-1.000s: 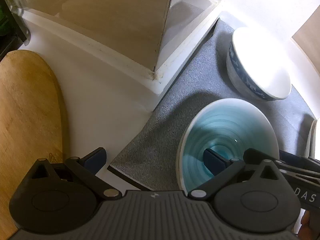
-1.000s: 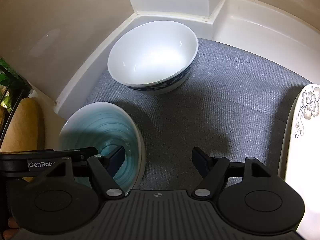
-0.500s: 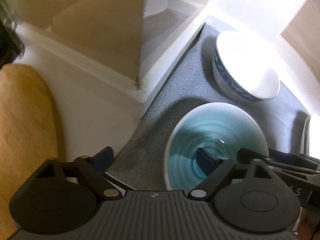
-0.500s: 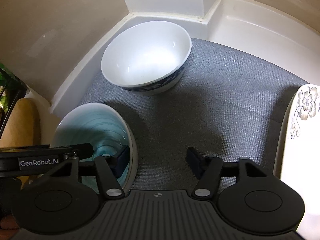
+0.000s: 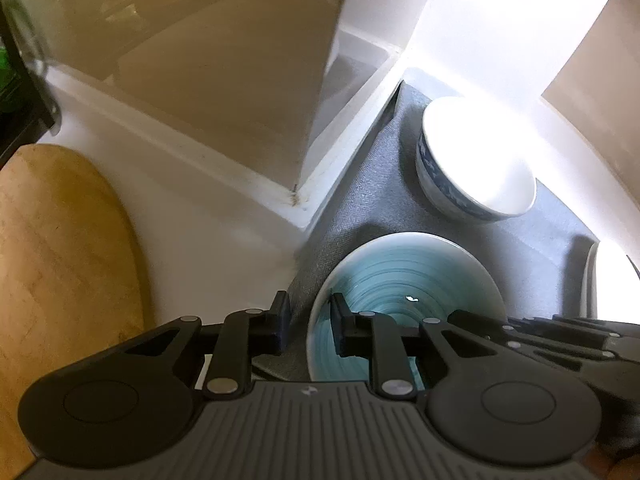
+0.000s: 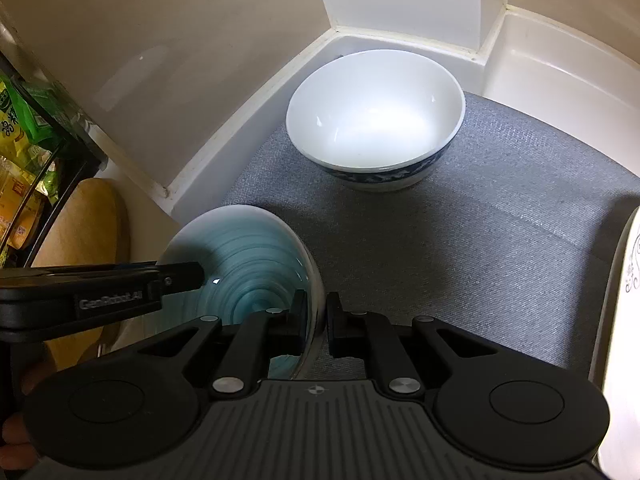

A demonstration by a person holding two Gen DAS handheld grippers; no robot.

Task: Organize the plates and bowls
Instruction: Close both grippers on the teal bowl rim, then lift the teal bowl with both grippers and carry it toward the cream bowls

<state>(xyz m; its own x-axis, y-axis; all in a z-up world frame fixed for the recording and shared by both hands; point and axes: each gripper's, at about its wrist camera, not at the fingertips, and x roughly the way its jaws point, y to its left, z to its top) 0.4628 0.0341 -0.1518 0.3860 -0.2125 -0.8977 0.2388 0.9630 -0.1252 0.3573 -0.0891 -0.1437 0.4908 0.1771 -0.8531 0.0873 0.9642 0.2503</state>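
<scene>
A teal ribbed bowl (image 5: 400, 276) (image 6: 248, 256) sits at the near left corner of the grey mat (image 6: 480, 240). My right gripper (image 6: 318, 320) is shut on its right rim, one pad inside and one outside. My left gripper (image 5: 308, 320) straddles the opposite rim with its jaws closing; the inner finger lies against the rim and a strip of mat still shows between the outer finger and the bowl. A white bowl with a blue patterned band (image 6: 376, 120) (image 5: 476, 168) stands empty at the back of the mat.
A floral plate (image 6: 624, 280) (image 5: 612, 280) lies at the mat's right edge. White walls and a raised ledge (image 6: 240, 120) box in the mat at back and left. A wooden board (image 5: 60, 260) lies left of it, with snack packets (image 6: 24, 128) beyond.
Both grippers' jaws have drawn in from wide open. The right one has clamped onto the teal bowl's rim; the left one has narrowed around the other rim and risen slightly.
</scene>
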